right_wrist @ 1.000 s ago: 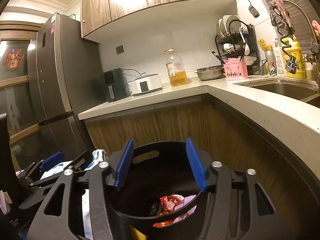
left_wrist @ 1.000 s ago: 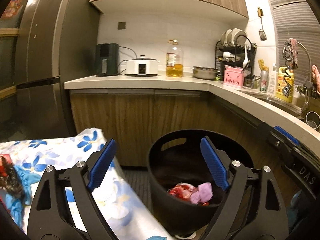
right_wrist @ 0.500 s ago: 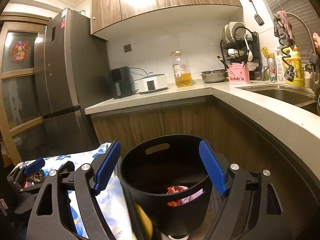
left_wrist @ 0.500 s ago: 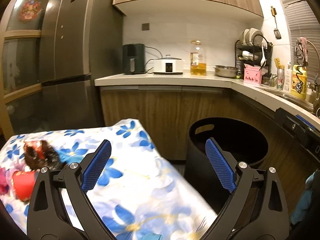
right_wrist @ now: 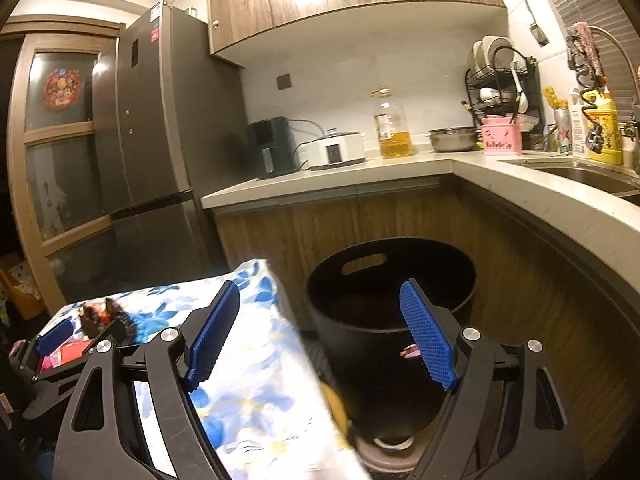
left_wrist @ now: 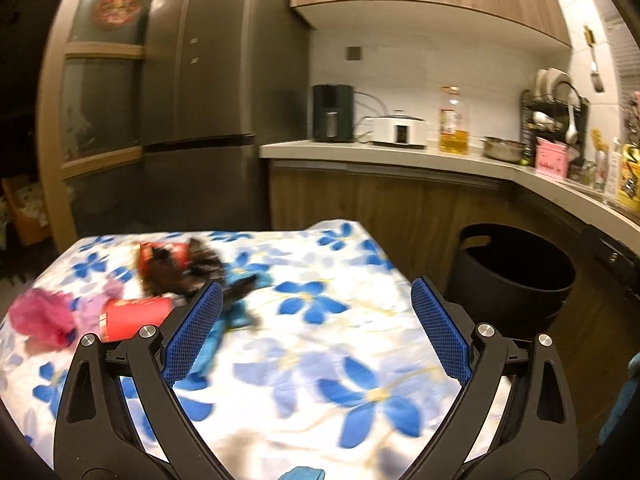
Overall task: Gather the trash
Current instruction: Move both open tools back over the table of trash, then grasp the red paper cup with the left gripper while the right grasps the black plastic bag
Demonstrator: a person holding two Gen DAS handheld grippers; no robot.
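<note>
My left gripper (left_wrist: 316, 334) is open and empty above a table with a blue-flowered cloth (left_wrist: 320, 360). Trash lies at the table's left: a red cup (left_wrist: 136, 316) on its side, a pink crumpled wad (left_wrist: 42, 318), a red and dark wrapper (left_wrist: 172, 266) and a blue scrap (left_wrist: 236, 312). The black bin (left_wrist: 508, 276) stands on the floor to the right. My right gripper (right_wrist: 320, 338) is open and empty, in front of the bin (right_wrist: 384, 320) and beside the table edge (right_wrist: 256, 360). A bit of pink trash (right_wrist: 410, 351) shows low in the bin.
A wooden counter (right_wrist: 400, 168) runs behind and curves right to a sink (right_wrist: 592, 174). It carries an air fryer (left_wrist: 332, 118), a cooker (left_wrist: 398, 132), an oil bottle (left_wrist: 452, 122) and a dish rack (right_wrist: 500, 92). A tall fridge (left_wrist: 208, 112) stands at the left.
Both grippers have pulled back from over the bin. The left one has swung left over the table, so the trash pile has come into view. Both stay open.
</note>
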